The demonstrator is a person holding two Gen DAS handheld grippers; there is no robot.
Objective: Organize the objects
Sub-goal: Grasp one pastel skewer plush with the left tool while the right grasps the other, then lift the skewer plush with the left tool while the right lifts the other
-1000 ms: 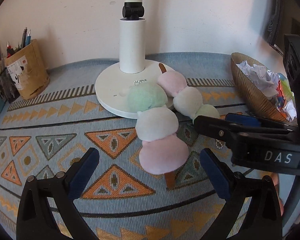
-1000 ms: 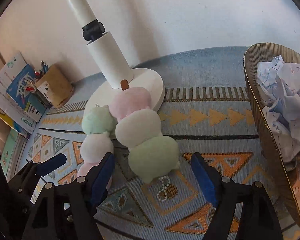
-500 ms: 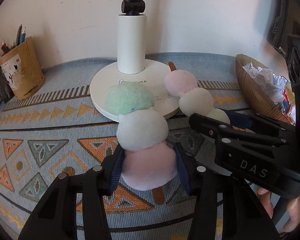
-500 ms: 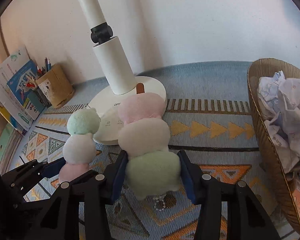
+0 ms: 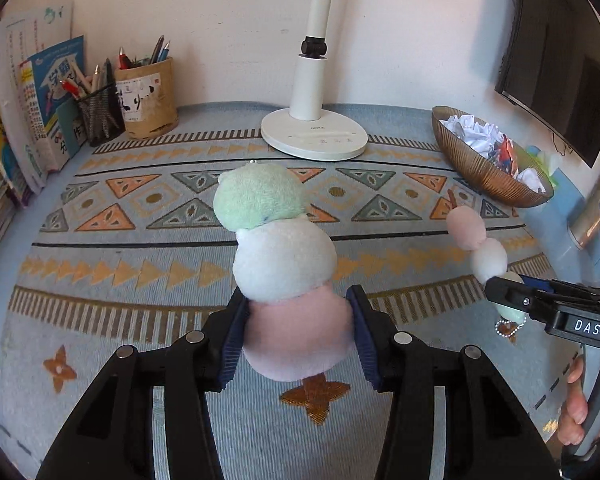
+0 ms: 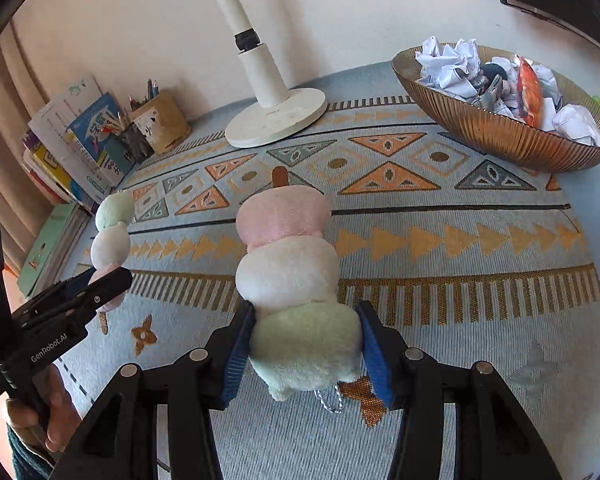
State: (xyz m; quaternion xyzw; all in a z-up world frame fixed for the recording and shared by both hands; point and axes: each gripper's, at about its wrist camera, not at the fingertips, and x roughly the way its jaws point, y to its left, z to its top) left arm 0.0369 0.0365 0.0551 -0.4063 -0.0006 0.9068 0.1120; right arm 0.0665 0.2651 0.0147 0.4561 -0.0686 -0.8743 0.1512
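Observation:
Two plush dango skewers, each of three soft balls on a brown stick. My left gripper [image 5: 296, 338] is shut on the pink bottom ball of the first plush skewer [image 5: 278, 256], whose green ball points away from me. My right gripper [image 6: 304, 350] is shut on the green ball of the second plush skewer [image 6: 286, 256], pink ball and stick tip farthest out, a bead chain hanging below. Both plush toys hang above the patterned cloth [image 5: 140, 248]. Each gripper shows in the other's view: the right gripper [image 5: 512, 300] at the right edge, the left gripper [image 6: 104, 280] at the left.
A white lamp base [image 5: 314, 140] stands at the back middle. A ribbed brown bowl [image 6: 496, 128] of crumpled paper sits back right. Pen holders [image 5: 146, 98] and stacked books [image 5: 40, 112] line the back left. A dark monitor [image 5: 560, 68] hangs at the right. A hand [image 6: 56, 412] holds the left gripper.
Both grippers closed on the plush skewers that lay by the lamp base, then lifted them and drew back from the lamp toward the near side of the cloth.

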